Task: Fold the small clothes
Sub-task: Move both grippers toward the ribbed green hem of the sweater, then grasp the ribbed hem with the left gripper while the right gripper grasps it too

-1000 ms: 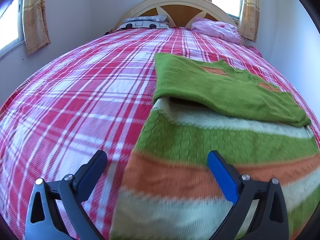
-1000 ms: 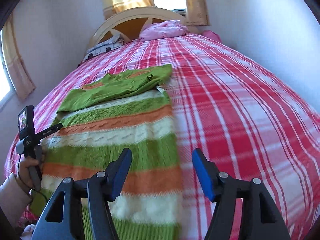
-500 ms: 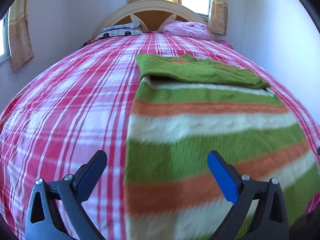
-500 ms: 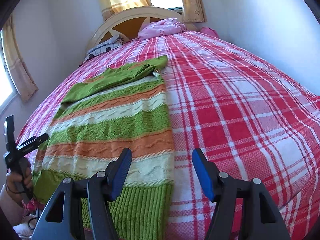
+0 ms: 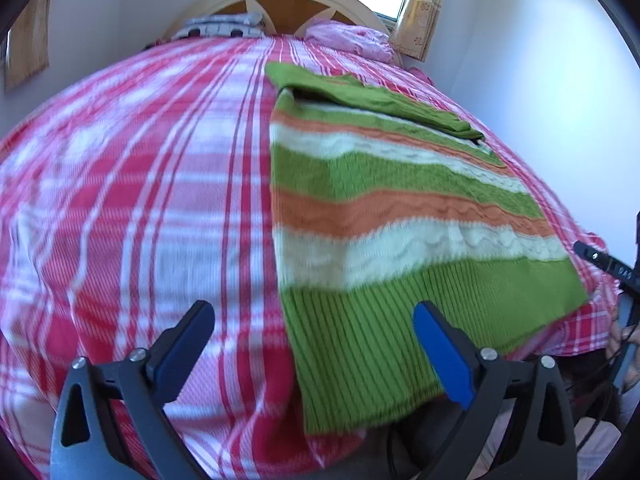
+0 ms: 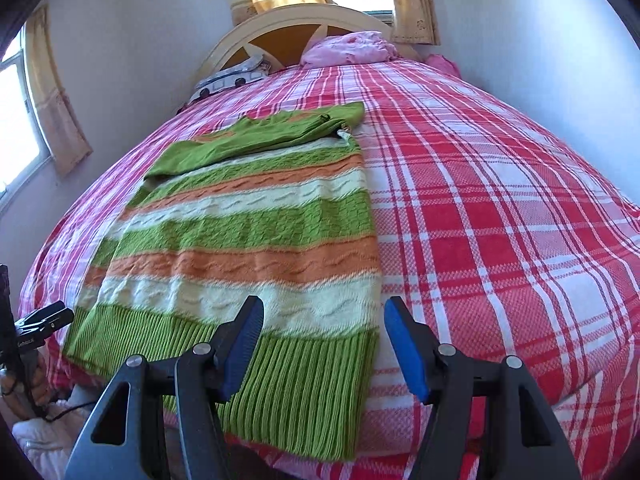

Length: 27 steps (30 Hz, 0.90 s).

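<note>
- Left wrist view: left tool (image 5: 314, 350) jaws closing, nothing between; striped sweater (image 5: 400, 216) flat on plaid bed (image 5: 140, 200), hem at the foot edge
- Right wrist view: right tool (image 6: 323, 344) jaws apart, empty, above hem's right corner; side window (image 6: 16, 128) visible only here

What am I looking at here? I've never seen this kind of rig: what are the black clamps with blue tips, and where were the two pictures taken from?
No robot: a person holds a hand-held clamp in each hand, each with a fisheye camera looking along its fingers. One picture comes from the left gripper, the other from the right gripper. Both look down a bed with a red plaid bedspread. On it lies a striped sweater, green, orange and cream, sleeves folded across its top, its ribbed hem nearest. Neither gripper holds anything; both hover at the hem corners. The left jaws are closing slightly, on nothing.
</note>
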### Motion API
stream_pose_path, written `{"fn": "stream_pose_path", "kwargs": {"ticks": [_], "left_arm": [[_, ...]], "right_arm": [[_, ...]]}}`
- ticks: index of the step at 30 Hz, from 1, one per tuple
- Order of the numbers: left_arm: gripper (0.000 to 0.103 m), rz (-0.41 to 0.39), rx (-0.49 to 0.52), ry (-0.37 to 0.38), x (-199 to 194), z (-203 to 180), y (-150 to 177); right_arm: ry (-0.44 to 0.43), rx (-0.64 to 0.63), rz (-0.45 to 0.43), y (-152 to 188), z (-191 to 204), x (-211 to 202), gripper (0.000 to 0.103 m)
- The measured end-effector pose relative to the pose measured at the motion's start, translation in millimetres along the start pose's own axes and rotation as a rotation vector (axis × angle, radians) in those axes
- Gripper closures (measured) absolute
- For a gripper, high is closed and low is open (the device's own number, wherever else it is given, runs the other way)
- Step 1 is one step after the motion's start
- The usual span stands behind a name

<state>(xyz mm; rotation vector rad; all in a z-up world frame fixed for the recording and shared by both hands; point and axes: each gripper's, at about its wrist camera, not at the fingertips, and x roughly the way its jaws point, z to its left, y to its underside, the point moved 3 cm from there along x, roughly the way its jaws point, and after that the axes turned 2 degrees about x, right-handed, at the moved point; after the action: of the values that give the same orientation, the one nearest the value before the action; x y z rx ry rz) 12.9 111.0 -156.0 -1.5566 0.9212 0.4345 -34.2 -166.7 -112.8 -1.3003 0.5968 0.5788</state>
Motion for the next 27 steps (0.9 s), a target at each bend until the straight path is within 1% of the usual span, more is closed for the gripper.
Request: {"fn": "stream_pose_path", "kwargs": {"ticks": [2,4,7,10,12,14,15,19,21,23,26,27], "left_arm": [[0.028,0.025,-0.015,0.036,1.5,1.7,4.7],[0.038,0.054,-0.03,0.081,4.0,1.9,9.1],[0.045,0.053,-0.023,0.111,0.8,-0.2,13.3],[0.045,0.058,-0.013,0.118,-1.5,-2.0,16.9],[0.051,0.059,-0.011,0.134,-5.5,-3.0,19.5],[0.067,0.065,-0.002,0.163,-11.3,-5.0,22.0],[0.068,0.074,0.002,0.178,-12.6,-6.9,23.8],[0.068,0.102,-0.009,0.19,-8.2,-7.0,27.5],[0.068,0.1,-0.024,0.205,-8.7,-5.7,27.5],[0.068,0.101,-0.023,0.204,-9.4,-5.6,27.3],[0.059,0.105,-0.027,0.215,-8.2,-6.1,26.6],[0.059,0.106,-0.025,0.214,-8.2,-6.5,26.3]], "right_arm": [[0.008,-0.014,0.01,5.1,1.1,-2.8,0.039],[0.019,-0.026,0.022,10.9,0.8,-5.1,0.039],[0.035,-0.036,0.046,20.8,-1.2,-7.1,0.039],[0.035,-0.041,0.062,29.4,-1.4,-8.1,0.039],[0.028,-0.05,0.078,34.9,-0.2,-5.8,0.039],[0.035,-0.075,0.08,39.0,3.5,-5.6,0.039],[0.034,-0.087,0.085,40.1,5.9,-5.3,0.039],[0.011,-0.119,0.096,44.1,15.9,-5.0,0.039],[0.027,-0.141,0.097,45.9,20.1,-4.3,0.04],[0.037,-0.151,0.097,46.2,20.2,-4.9,0.042],[0.003,-0.097,0.096,44.1,13.1,-7.0,0.042],[-0.013,-0.076,0.097,43.5,10.5,-7.7,0.042]]}}
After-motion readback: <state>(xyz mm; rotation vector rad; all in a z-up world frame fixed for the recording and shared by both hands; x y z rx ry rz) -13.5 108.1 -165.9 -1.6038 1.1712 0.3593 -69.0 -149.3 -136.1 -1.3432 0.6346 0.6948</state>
